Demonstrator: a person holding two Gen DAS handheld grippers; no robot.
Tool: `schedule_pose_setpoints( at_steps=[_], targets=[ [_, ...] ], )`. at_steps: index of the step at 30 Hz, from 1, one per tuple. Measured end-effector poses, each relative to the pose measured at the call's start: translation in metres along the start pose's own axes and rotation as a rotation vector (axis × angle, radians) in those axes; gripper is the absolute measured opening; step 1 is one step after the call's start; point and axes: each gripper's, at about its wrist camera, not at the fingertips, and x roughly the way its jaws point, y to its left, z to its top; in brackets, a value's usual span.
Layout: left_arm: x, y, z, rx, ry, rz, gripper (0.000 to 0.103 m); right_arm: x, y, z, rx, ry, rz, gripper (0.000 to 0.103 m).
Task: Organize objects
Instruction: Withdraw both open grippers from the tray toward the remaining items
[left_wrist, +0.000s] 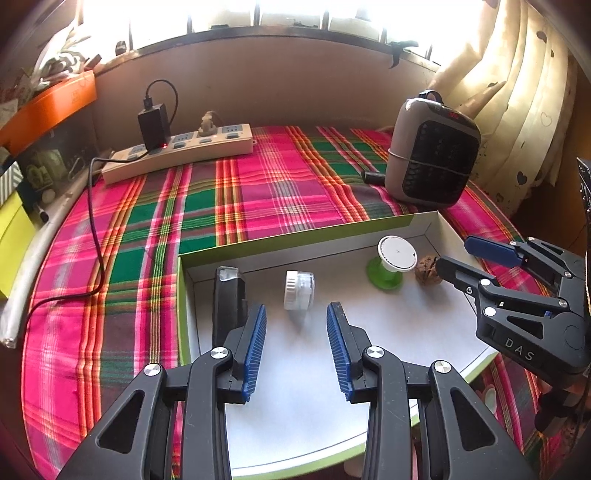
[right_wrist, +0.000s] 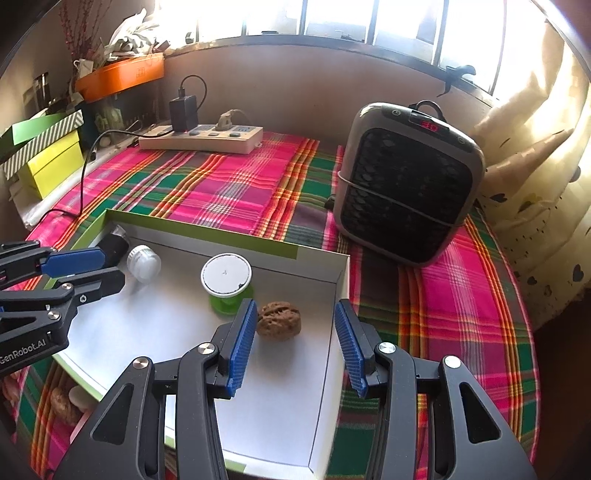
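A shallow white box with a green rim (left_wrist: 295, 242) (right_wrist: 295, 258) lies on the plaid cloth. Inside it are a black oblong item (left_wrist: 229, 295) (right_wrist: 114, 243), a small clear bottle with a white cap (left_wrist: 299, 290) (right_wrist: 144, 264) on its side, a green spool with a white top (left_wrist: 395, 258) (right_wrist: 226, 280) and a walnut (left_wrist: 427, 271) (right_wrist: 279, 323). My left gripper (left_wrist: 297, 308) (right_wrist: 110, 269) is open over the box floor, its tips just short of the bottle. My right gripper (right_wrist: 295, 306) (left_wrist: 456, 254) is open; the walnut rests on the floor between its fingers, close to the left pad.
A grey fan heater (left_wrist: 432, 158) (right_wrist: 406, 184) stands just behind the box at the right. At the back left a power strip (left_wrist: 177, 151) (right_wrist: 203, 138) holds a black charger, its cable trailing down the left. Stacked boxes (right_wrist: 51, 162) sit far left, a curtain (right_wrist: 535, 166) hangs at the right.
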Motion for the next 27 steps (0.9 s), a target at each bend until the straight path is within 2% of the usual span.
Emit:
schedule_pose_setpoints(
  at_steps=[16,27],
  targets=[
    [-0.031,0.003,-0.018,-0.016,-0.033,0.006,0.032,-0.029,0.001,-0.013,0.015,-0.040,0.008,0.045],
    [-0.054,0.006,-0.038,-0.042,-0.059,-0.008,0.032,-0.051,0.006,-0.036,0.041,-0.052,0.028,0.045]
  ],
)
